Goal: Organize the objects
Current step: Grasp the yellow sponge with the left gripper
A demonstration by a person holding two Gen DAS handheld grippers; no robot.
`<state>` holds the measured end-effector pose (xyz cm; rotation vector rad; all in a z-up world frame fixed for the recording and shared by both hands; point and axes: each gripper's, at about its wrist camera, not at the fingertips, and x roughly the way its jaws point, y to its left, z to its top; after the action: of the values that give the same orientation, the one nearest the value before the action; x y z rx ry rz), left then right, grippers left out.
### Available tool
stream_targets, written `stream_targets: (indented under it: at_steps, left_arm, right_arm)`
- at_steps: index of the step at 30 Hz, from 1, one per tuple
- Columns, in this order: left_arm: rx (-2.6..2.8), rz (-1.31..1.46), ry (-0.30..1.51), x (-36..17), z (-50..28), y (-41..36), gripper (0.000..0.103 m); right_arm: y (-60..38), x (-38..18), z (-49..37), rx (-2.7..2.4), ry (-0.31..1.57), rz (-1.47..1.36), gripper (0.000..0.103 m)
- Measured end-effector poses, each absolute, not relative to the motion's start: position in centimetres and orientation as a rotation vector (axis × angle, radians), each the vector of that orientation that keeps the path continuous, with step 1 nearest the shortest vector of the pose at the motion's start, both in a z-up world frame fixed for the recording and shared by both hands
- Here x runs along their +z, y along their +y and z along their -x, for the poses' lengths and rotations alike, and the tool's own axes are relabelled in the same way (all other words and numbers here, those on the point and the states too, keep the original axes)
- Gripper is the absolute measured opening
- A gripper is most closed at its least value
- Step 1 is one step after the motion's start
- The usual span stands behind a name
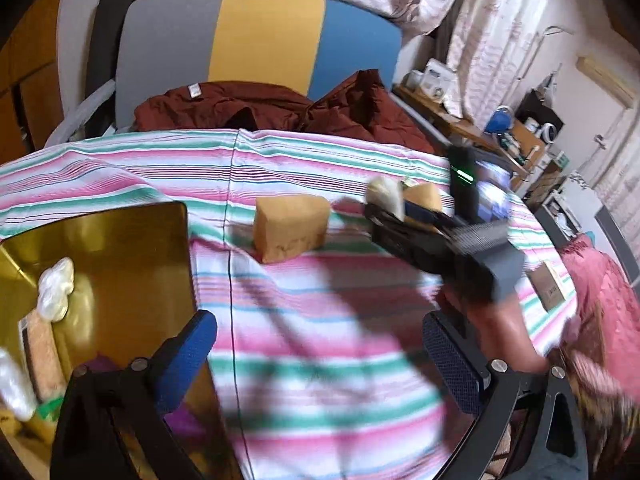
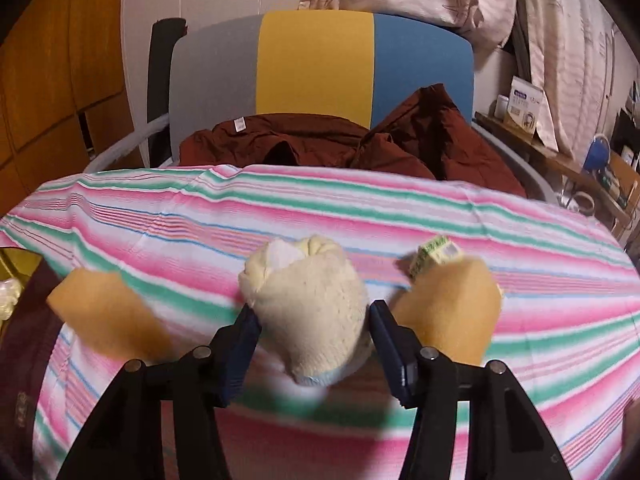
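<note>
Right gripper [image 2: 312, 344] jaws clamp cream knitted sock roll [image 2: 308, 312]; left gripper [image 1: 320, 356] jaws wide, empty, over striped cloth [image 1: 320, 360].

Left gripper [image 1: 320, 360] jaws spread wide and empty, right gripper [image 2: 312, 336] jaws closed on something

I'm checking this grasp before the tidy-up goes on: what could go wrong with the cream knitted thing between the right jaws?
1. The cream knitted item is soft and sits between the right gripper jaws with most of it sticking out in front, so it may slip free or sag when lifted.
2. Tan sponge blocks lie close on both sides; a swing could knock them across the striped cloth.
3. The gold tray already holds things, so a drop there may land on them.
</note>
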<state>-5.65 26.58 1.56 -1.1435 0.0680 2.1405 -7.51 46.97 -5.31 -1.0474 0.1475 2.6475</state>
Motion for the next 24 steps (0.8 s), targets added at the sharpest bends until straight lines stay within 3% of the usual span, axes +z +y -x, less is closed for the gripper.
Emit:
stream_targets:
  at_steps: [3,9,18,19,22,24]
  left_arm:
    - [2.165,1.167,0.073,1.2,7.4,28.2,0.103]
    - [2.21,1.258,0.069,-0.3,11.7,31.4,0.103]
    - [2.222,1.291,0.106,-2.8,14.8,34.9,0.103]
    - [2.226,1.282,0.119,-3.1,15.0,35.3,0.1]
    - [2.23,1.255,0.169,-3.9,14.9,36.1,0.079]
    - [2.263,1.244,0.195,-4.4,14.7,35.9,0.072]
  right_arm:
    - [47.1,-5.1,5.8,2.648,0.202,1.007,0.054]
    - [47.2,-4.8,3.3,2.647,0.258,0.917,0.037]
    - [48.0,-5.3,3.3,2.642,0.309,0.919,0.037]
    - [48.0,-5.4,3.3,2.642,0.315,0.919,0.039]
    - [48.1,-5.5,3.2,2.631,0.322,0.918,0.05]
    - [48.4,-5.7,3.1,2.617,0.34,0.921,0.055]
